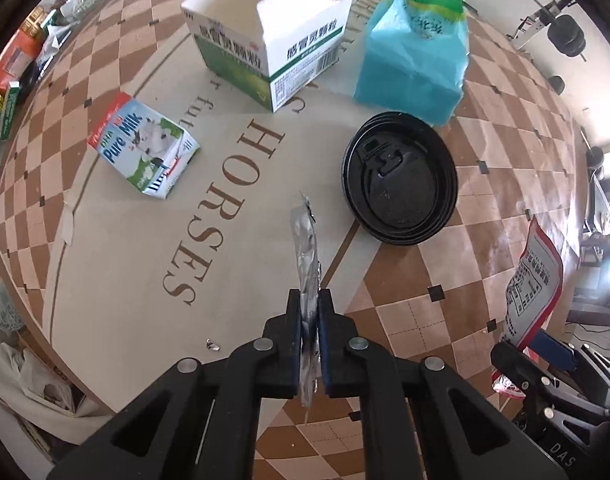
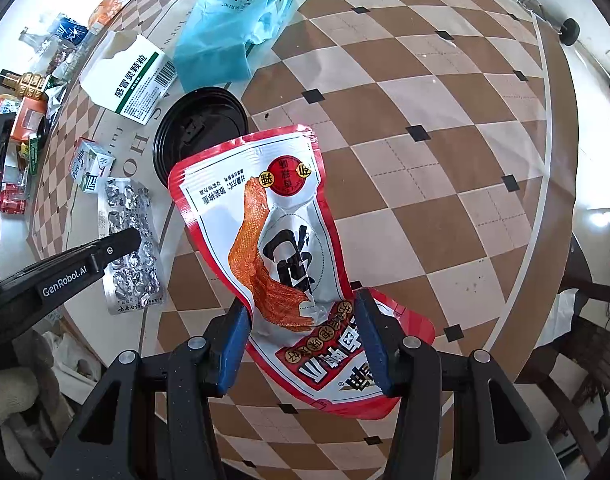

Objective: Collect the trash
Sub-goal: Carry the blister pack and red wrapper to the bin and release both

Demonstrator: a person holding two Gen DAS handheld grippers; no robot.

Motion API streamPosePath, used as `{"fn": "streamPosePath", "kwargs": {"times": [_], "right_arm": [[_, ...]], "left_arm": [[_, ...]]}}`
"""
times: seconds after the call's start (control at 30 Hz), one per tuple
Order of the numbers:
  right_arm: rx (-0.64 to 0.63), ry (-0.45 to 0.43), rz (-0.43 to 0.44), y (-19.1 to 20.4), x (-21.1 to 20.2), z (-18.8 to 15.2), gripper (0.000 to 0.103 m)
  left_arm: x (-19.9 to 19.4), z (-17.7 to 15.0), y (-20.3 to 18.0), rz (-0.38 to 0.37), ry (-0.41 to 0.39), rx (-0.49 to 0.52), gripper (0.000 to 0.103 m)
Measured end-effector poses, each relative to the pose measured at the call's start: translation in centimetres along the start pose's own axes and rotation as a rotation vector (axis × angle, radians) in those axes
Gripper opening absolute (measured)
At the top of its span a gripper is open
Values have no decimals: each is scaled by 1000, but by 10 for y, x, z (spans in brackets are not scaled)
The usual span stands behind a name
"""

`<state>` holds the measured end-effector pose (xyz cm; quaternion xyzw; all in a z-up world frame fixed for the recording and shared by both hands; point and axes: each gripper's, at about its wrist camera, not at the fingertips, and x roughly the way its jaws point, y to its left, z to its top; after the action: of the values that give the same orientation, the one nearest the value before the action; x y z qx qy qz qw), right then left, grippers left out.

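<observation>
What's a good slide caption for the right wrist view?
Right gripper holds a red snack pouch above the checkered table; left gripper grips a blister pack.

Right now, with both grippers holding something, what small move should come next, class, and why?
Probably carry both pieces off the table to a bin. The left gripper grips a blister pack edge-on, the right gripper a red pouch; neither can pick more.

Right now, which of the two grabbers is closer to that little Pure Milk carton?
Left. The left gripper, clamping a foil blister pack, sits just beside the milk carton. The right gripper, holding a red snack pouch, is farther away, beyond the black lid.
</observation>
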<state>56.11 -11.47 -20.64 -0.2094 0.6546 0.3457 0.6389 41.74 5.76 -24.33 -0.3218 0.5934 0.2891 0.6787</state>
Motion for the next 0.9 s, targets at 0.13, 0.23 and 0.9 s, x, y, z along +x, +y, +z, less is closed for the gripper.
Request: {"fn": "streamPosePath", "kwargs": {"times": [0.13,0.23,0.9], "right_arm": [[4,-27,6,2,-10,-4,54],[9,-47,14,4,-19,-12,54],[12,-116,88,130,-33,-239,53]], "left_arm": [[-25,-17,-3,15,-52,11,5],[-53,-35,8,14,-92,17,5],[-78,-228,118,-41,-153,66,5]]}}
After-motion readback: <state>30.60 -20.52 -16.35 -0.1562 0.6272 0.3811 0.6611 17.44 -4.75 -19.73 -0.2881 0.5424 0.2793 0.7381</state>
